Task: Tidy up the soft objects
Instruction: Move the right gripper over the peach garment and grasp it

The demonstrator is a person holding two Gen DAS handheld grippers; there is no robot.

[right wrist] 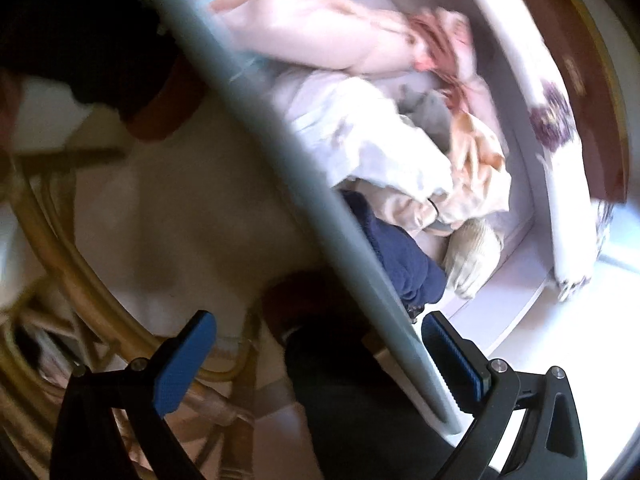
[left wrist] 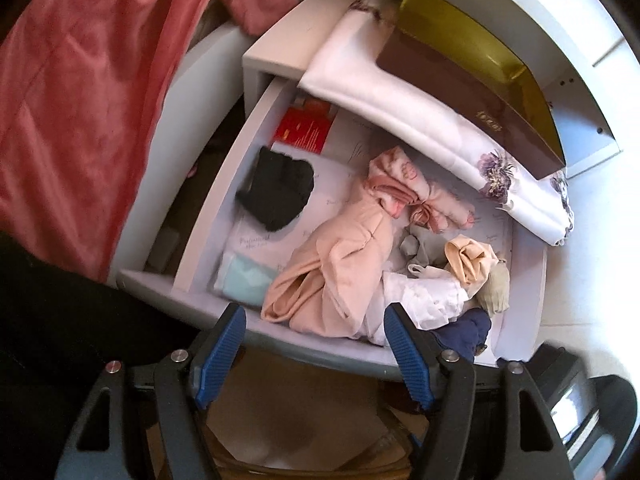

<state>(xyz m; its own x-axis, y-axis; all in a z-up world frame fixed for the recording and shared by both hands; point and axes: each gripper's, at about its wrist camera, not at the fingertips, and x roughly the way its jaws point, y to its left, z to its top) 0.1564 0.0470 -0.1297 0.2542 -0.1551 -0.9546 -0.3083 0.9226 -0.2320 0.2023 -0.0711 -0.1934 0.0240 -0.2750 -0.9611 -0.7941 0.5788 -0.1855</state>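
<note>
Left tool (left wrist: 316, 354) and right tool (right wrist: 320, 360), both agape.

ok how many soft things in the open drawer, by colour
pink or peach: 3 (peach garment, patterned pink roll, peach satin piece)
black cloth: 1
grey cloth: 1
white cloth: 1
navy cloth: 1
beige glove: 1
Total: 8

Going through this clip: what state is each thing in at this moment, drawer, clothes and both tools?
Drawer: pulled open.
Left tool: open, empty, above the drawer's front edge.
Right tool: open, empty, straddling the drawer's front edge.
Peach garment: loosely bunched, unfolded.
Black cloth: crumpled, lying apart.
Pink patterned piece: rolled and knotted.
White garment: crumpled.
Navy cloth: bunched at front corner.
Floral cloth: folded, under a brown box.
</note>
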